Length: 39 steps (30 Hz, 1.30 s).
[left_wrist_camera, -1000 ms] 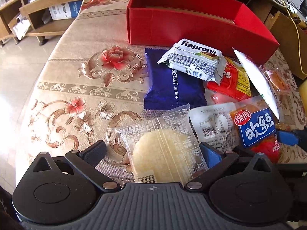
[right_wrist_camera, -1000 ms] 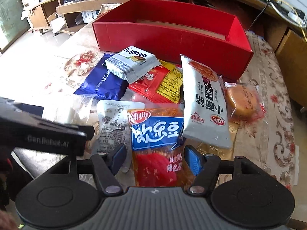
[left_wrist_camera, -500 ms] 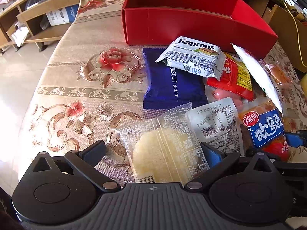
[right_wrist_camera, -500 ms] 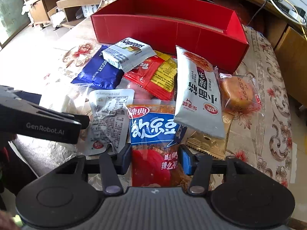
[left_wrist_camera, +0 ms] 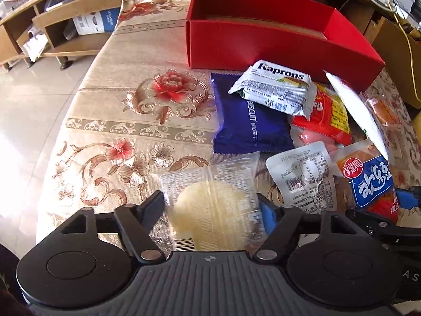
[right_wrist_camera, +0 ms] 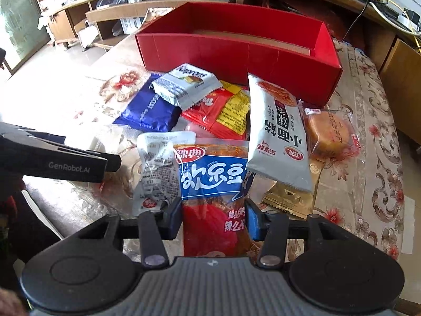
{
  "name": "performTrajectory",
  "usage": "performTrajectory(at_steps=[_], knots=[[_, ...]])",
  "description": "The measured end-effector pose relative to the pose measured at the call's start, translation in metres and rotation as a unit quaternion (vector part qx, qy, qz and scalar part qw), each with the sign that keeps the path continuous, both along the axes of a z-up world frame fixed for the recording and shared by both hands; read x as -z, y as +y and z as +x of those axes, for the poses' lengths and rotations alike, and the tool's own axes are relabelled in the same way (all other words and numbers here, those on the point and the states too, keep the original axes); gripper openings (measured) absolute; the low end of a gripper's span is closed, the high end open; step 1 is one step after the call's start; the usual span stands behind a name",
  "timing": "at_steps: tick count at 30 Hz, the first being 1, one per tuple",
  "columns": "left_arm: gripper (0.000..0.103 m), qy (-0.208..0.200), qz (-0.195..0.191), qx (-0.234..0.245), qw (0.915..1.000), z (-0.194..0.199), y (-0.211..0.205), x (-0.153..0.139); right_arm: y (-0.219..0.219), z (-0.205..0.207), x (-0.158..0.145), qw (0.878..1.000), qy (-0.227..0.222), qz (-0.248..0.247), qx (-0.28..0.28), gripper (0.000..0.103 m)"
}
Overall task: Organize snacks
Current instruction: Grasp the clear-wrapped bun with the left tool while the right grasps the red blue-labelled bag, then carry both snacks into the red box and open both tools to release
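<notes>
A pile of snack packets lies on the floral tablecloth in front of an empty red box [left_wrist_camera: 276, 44] [right_wrist_camera: 236, 50]. My left gripper [left_wrist_camera: 211, 206] is shut on a clear packet with a pale round cake [left_wrist_camera: 213, 202]. My right gripper [right_wrist_camera: 214, 217] is shut on a blue-and-red spicy snack bag [right_wrist_camera: 213, 184], which also shows in the left wrist view [left_wrist_camera: 373, 181]. Further back lie a white Kaprons pack [left_wrist_camera: 273, 88] [right_wrist_camera: 186, 85], a blue biscuit packet [left_wrist_camera: 250, 123] [right_wrist_camera: 147, 108], a red-and-yellow packet [right_wrist_camera: 223, 110] and a white noodle snack bag [right_wrist_camera: 279, 137].
A small white sachet [right_wrist_camera: 158, 166] lies between the two grippers. A wrapped orange pastry [right_wrist_camera: 329, 131] and a gold packet [right_wrist_camera: 292, 192] lie at the right. The left gripper's body [right_wrist_camera: 58, 158] shows at the left of the right wrist view. Wooden shelves [left_wrist_camera: 65, 26] stand behind the table.
Both grippers have closed their fingers onto their packets. The cake packet and the spicy snack bag have shifted a little with them. The rest of the pile has not moved.
</notes>
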<state>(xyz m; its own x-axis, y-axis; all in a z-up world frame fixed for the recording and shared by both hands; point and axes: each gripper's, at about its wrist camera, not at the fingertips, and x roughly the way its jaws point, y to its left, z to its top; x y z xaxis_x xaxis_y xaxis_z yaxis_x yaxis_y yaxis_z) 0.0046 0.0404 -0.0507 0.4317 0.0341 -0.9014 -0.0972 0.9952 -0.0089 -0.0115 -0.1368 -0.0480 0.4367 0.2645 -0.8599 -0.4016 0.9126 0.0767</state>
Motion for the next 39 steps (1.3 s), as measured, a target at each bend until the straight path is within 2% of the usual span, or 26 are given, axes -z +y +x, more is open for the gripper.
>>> performTrajectory(at_steps=[3,6,10,13,15,18,23,33,39], knots=[[0.073,-0.006,-0.005,-0.004,1.0,0.0,0.002,0.0,0.0,0.0,0.0,1.0,0.001,-0.002,0.001,0.046],[0.074,-0.009,0.012,0.008,0.9999,0.0,-0.004,0.002,0.0,0.0,0.0,1.0,0.0,-0.002,0.002,0.046],[0.088,-0.009,0.005,0.02,0.9997,-0.001,-0.008,0.005,-0.002,-0.001,-0.001,1.0,0.001,0.004,0.006,0.046],[0.089,-0.007,0.013,0.024,0.9996,-0.002,-0.01,0.006,-0.003,-0.003,-0.004,1.0,-0.004,0.005,0.006,0.046],[0.087,-0.003,0.021,0.023,0.9995,-0.003,-0.011,0.007,-0.004,-0.005,-0.007,1.0,-0.007,0.008,0.007,0.046],[0.076,0.0,0.023,0.011,0.9997,-0.006,-0.008,0.003,-0.005,-0.007,-0.011,1.0,-0.013,0.012,0.007,0.046],[0.067,0.002,-0.003,-0.007,1.0,-0.008,-0.003,-0.005,-0.005,-0.011,-0.018,1.0,-0.023,0.014,0.006,0.046],[0.065,-0.034,0.002,0.004,0.9994,-0.016,-0.019,-0.036,-0.008,-0.016,-0.04,0.998,-0.048,0.033,0.012,0.046],[0.065,-0.062,-0.003,0.025,0.9978,-0.005,-0.028,-0.057,-0.009,-0.005,-0.057,0.996,-0.065,0.05,0.028,0.046]])
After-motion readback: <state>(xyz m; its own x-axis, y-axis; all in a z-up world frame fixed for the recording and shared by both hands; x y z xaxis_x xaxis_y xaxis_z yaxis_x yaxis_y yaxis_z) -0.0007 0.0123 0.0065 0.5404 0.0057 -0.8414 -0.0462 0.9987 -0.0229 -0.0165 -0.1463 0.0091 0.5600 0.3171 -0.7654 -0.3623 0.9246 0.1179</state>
